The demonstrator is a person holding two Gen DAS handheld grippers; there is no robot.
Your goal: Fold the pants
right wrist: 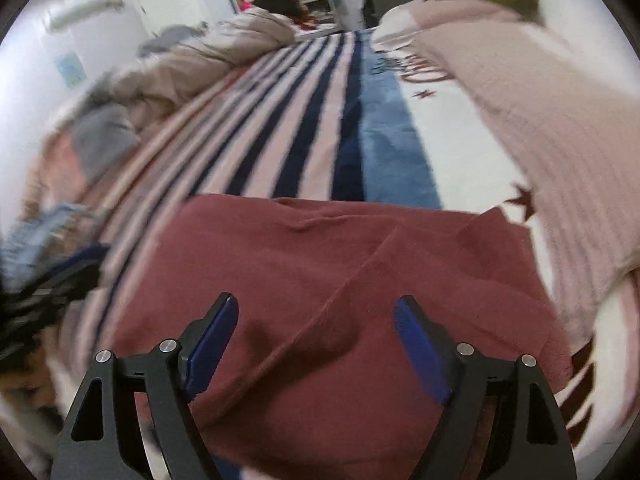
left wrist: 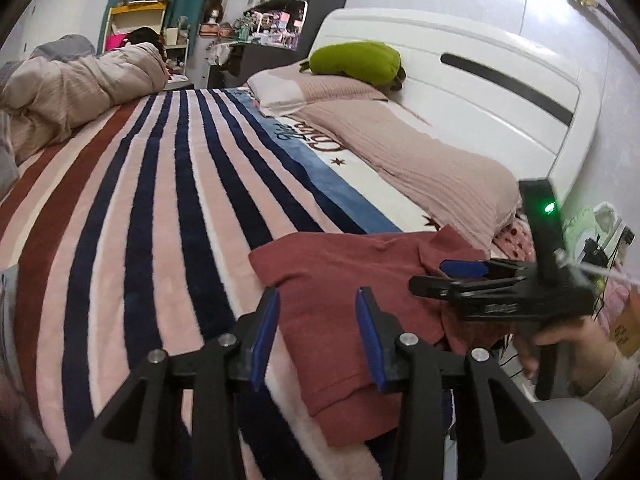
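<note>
- Hovering just above the near part of the cloth, the left tongs [left wrist: 318, 332] stand parted with nothing between the blue pads [left wrist: 264, 344]; the gap frames the left portion of the pants [left wrist: 340, 280].
- Wider apart, the right tongs [right wrist: 316, 344] are also empty, poised low over the middle of the garment, where a diagonal seam or fold line runs between the fingers. In the left wrist view this tool lies sideways over the right part of the cloth, gripped by the person's right hand [left wrist: 560, 344].
- Folded into a rough rectangle, the maroon pants lie flat at the near edge of the bed, on the striped blanket [left wrist: 160, 200], just beside the pink knitted cover [left wrist: 420, 152].
- The fabric looks soft, thick and limp, like fleece or jersey: light, not slippery, but it should sag and drag its lower layers when lifted.
- A sound hold, I judge, is a pinch through all layers at the near corners or hem edge, one tongs per corner, rather than mid-panel, where only the top layer would come up.
- The plush blanket may cling to the cloth.
</note>
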